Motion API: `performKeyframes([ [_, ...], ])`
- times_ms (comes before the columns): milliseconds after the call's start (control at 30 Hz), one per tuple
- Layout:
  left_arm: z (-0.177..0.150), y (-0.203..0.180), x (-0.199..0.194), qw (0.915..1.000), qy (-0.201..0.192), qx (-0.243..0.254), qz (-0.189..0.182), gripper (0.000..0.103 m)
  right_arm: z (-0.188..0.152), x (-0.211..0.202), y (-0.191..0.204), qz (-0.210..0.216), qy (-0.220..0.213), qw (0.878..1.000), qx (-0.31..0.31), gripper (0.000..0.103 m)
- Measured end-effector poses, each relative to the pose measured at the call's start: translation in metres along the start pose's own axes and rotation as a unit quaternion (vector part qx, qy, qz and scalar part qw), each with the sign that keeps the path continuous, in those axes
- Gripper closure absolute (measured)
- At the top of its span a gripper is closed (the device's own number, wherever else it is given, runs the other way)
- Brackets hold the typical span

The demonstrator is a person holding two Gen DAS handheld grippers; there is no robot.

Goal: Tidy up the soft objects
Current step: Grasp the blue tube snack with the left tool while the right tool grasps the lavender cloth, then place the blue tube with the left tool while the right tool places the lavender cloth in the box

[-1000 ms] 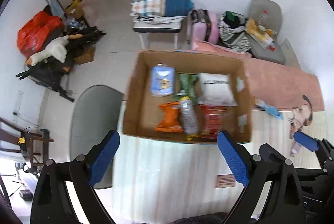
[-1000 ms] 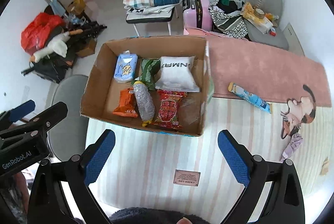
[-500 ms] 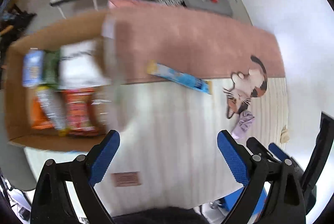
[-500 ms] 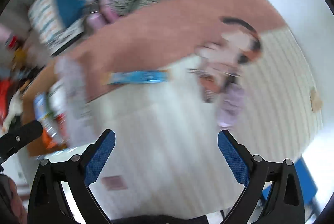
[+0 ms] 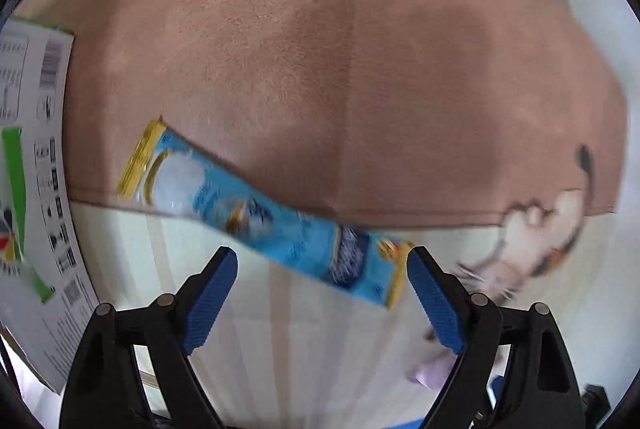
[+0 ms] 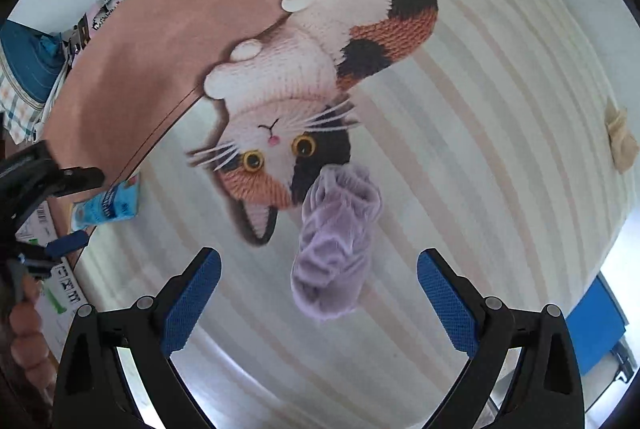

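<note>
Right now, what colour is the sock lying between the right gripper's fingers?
Pale lilac purple. The sock shows best in the right wrist view.

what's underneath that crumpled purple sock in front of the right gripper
The purple sock lies on the striped mat, its top edge overlapping the printed cat's dark ear. Whatever sits directly beneath its folds is covered. The open right gripper hovers near it.

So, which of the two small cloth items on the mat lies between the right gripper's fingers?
The crumpled lilac sock, below the printed cat's face, lies between the open right gripper fingers. The beige cloth lies far off at the mat's right edge.
</note>
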State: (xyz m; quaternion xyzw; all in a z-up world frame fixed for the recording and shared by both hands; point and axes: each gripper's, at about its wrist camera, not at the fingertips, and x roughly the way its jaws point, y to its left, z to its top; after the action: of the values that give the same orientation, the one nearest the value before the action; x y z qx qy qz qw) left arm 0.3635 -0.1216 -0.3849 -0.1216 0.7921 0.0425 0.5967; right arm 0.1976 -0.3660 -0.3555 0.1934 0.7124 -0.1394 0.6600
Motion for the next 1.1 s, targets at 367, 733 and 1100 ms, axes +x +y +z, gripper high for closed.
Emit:
performKeyframes([
  [367,-0.008,0.015,0.015,0.9965,0.007,0.037,0.074,0.016,0.006,0.022,0.007,-0.008,0.020,0.999,-0.028,0.003],
  [733,-0.043,0.047,0.015,0.9952,-0.006,0.075,0.063,0.047,0.005,0.059,0.021,-0.028,0.052,0.996,-0.061,0.010],
  [1100,-0.068,0.034,0.000,0.9885,-0.048,0.127,0.066,0.089,0.001,0.056,0.045,-0.045,0.012,0.993,-0.107,0.072],
])
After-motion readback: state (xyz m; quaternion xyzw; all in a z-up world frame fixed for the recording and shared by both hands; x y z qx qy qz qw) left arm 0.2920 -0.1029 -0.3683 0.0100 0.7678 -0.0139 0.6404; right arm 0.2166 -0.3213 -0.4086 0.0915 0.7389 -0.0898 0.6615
